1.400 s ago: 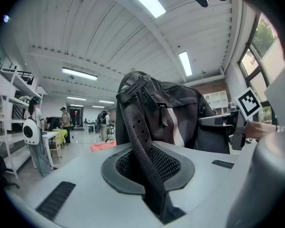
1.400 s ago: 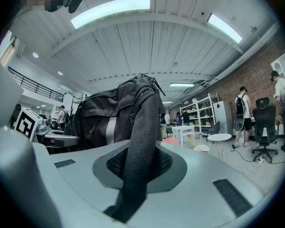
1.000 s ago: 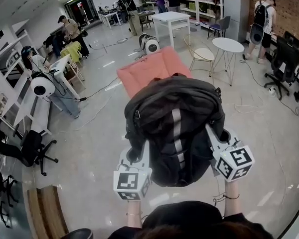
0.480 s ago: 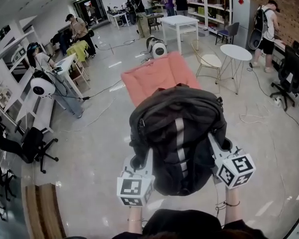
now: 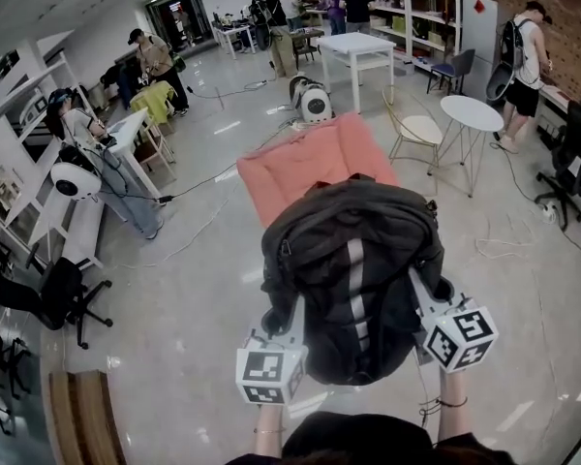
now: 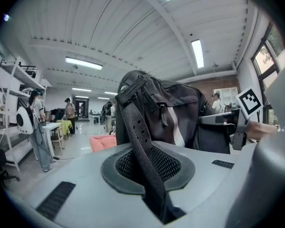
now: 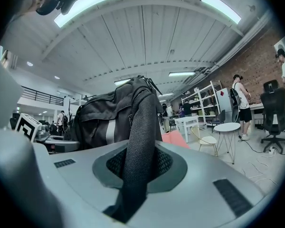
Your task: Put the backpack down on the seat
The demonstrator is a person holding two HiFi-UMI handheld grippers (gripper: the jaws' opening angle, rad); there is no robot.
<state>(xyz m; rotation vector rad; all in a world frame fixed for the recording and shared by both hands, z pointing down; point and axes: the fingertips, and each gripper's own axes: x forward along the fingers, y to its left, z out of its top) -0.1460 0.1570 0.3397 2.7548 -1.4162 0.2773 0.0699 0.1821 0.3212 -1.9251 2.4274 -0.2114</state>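
Observation:
A black backpack [image 5: 353, 269] with a grey stripe hangs in the air in front of me, held between both grippers. My left gripper [image 5: 279, 320] is shut on one woven shoulder strap [image 6: 141, 151], which runs down between its jaws. My right gripper [image 5: 431, 296] is shut on the other, mesh-padded strap [image 7: 137, 141]. The bag's body shows beyond each gripper [image 6: 173, 113] [image 7: 102, 115]. The salmon-pink cushioned seat [image 5: 305, 163] lies on the floor just beyond the backpack, its near edge hidden by the bag.
A round white table [image 5: 470, 114] and a beige chair [image 5: 421, 129] stand right of the seat. A white square table [image 5: 363, 46] is behind it. Desks and people fill the left side, with a black office chair [image 5: 68, 294]. Cables trail across the glossy floor.
The pink seat has come a little closer and the whole scene has shifted as I move toward it. Both grippers keep the same hold on the straps.

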